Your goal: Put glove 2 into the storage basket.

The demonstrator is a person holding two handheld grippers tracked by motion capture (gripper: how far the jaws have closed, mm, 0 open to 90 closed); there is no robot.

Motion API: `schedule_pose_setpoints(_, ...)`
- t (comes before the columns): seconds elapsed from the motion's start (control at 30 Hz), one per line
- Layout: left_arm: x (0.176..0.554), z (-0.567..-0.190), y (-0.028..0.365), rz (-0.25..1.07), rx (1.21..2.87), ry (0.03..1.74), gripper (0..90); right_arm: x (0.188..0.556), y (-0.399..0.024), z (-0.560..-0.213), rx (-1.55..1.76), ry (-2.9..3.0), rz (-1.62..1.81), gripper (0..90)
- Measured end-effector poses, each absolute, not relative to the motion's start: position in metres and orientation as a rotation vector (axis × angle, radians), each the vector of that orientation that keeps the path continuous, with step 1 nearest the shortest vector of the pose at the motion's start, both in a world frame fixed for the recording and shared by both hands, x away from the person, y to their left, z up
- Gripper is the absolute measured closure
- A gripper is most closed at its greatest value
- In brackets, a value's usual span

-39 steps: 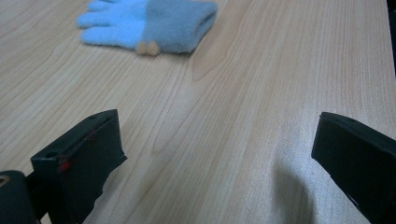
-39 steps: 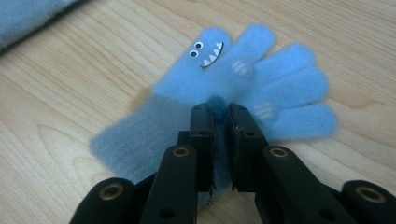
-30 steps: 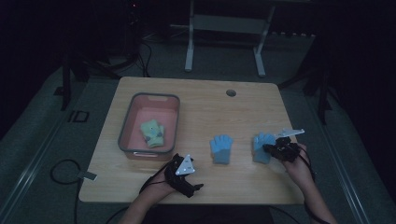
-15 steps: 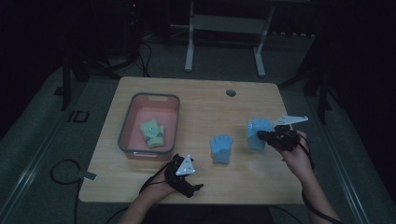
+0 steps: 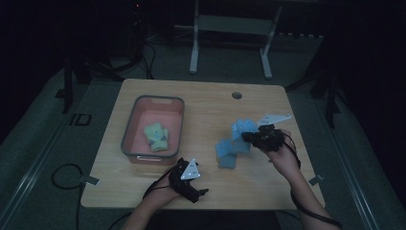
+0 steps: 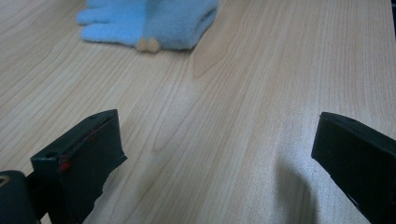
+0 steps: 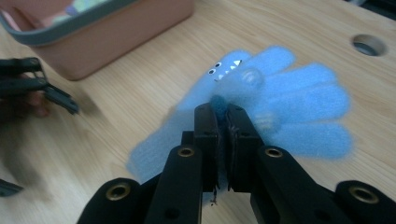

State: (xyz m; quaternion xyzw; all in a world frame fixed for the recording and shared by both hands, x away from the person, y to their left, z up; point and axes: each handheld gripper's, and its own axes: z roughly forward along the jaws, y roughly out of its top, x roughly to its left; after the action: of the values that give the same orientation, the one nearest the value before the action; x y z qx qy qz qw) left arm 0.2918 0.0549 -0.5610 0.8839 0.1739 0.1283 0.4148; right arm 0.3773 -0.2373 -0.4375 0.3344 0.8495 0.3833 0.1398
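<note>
1. Your right gripper (image 7: 223, 122) is clamped on a fluffy light-blue fleece glove (image 7: 280, 109). Its jaws pinch a fold near the cuff, so the glove hangs clear of the pale wood-grain worktop (image 5: 206, 103) with its five fingers fanned away from you.
2. In the high view the held glove (image 5: 241, 130) sits just above and right of its mate, a second light-blue fleece glove (image 5: 226, 154), which lies flat on the worktop near the middle. The grip at the cuff, not the fingertips, probably keeps the soft fabric from slipping out.
3. The held glove is thick and nappy. It carries a small printed face with eyes and jagged teeth, and two pale round pompoms on its back.
4. Your left gripper (image 5: 189, 178) rests near the front edge of the worktop with its jaws spread wide and nothing between them. From its own view the second glove (image 6: 149, 21) lies well ahead, soft-edged, with two small tan beads at its hem.
5. A salmon-pink plastic tub with a grey rim (image 5: 178, 112) stands on the left of the worktop. It already holds a pale green knitted glove (image 5: 157, 136), which suggests the blue pair is meant to go there too.
6. The tub's walls are smooth and rigid with rounded corners, unlike the limp gloves.
</note>
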Motion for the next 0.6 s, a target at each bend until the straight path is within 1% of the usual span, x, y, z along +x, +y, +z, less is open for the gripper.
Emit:
schedule_pose_setpoints(0.17, 0.291, -0.561, 0.055, 0.325, 2.218, 0.432, 1.9, 0.378, -0.222, -0.446, 0.94, 2.496, 1.108, 84.4)
schedule_pose_setpoints(0.3, 0.291, -0.561, 0.055, 0.328, 2.221, 0.429, 1.9, 0.382, -0.207, -0.466, 0.945, 2.561, 1.095, 84.4)
schedule_pose_setpoints(0.6, 0.292, -0.561, 0.055, 0.327, 2.225, 0.436, 1.9, 0.386, -0.202, -0.495, 0.956, 2.644, 1.042, 84.1)
